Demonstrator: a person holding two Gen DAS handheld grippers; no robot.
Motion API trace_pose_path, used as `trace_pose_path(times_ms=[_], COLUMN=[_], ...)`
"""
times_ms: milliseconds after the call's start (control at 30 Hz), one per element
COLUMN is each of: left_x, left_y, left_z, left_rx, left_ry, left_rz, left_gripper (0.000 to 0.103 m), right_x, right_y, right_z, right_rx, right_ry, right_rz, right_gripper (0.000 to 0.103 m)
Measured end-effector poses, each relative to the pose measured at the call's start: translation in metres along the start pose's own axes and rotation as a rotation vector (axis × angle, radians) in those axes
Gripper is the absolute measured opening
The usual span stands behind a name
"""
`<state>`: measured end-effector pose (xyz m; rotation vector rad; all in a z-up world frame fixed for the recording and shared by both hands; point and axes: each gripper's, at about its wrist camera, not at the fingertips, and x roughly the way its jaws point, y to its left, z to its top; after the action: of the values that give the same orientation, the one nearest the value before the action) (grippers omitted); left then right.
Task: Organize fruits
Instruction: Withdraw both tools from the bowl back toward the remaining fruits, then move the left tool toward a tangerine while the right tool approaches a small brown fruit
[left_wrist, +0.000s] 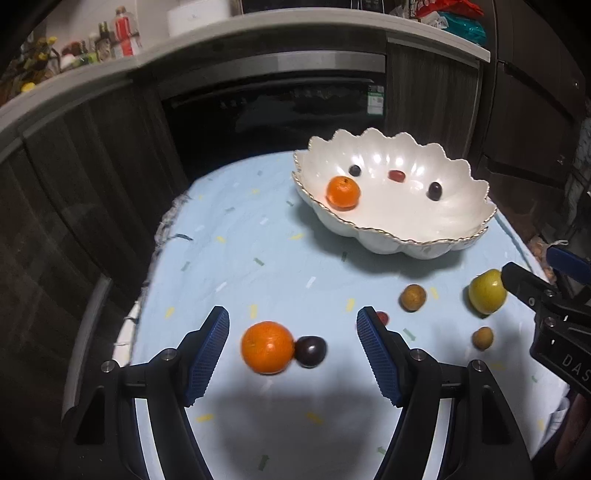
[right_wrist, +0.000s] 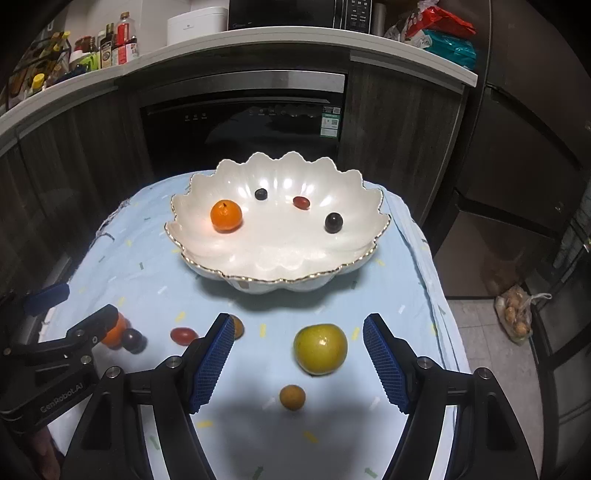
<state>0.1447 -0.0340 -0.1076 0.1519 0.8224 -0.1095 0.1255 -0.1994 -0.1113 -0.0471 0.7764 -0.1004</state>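
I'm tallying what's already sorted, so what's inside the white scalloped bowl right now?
Inside the white scalloped bowl: one small orange, two dark round fruits and one small red oval fruit, all lying apart. The near rim hides a strip of the bowl's floor.

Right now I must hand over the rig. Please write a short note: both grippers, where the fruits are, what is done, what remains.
Left gripper: open, empty, orange and dark plum between its fingers.
Right gripper: open, empty, green apple between its fingers.
Done: bowl holds a small orange and three small fruits.
Left on the cloth: orange, plum, apple, red fruit, two brown fruits.
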Motion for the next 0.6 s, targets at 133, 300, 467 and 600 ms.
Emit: trace_pose_path(times_ms=[133,300,467,600], left_x=[-0.002,0.002,0.007,0.011], left_y=[-0.001,-0.002,-0.004,-0.006], left_z=[-0.007,-0.014,-0.023,-0.03], left_rx=[0.009,0.009,0.013,0.019], left_ry=[-0.03,-0.025,-0.03,-0.034], left_rz=[0.006,0.002,0.0,0.0], left_gripper=[0.071,0.071,0.071,0.071], right_x=[-0.002,0.0,0.002,0.002], right_y=[0.002,0.002,0.001,0.0], right_z=[-0.009,-0.018,-0.028,-0.035], right_rx=[-0.01,-0.003,-0.002,-0.001], right_ry=[-0.021,-0.014,-0.024,-0.046], right_rz=[-0.016,-0.014,-0.015,-0.023], right_gripper=[0.073,0.073,0.073,0.073])
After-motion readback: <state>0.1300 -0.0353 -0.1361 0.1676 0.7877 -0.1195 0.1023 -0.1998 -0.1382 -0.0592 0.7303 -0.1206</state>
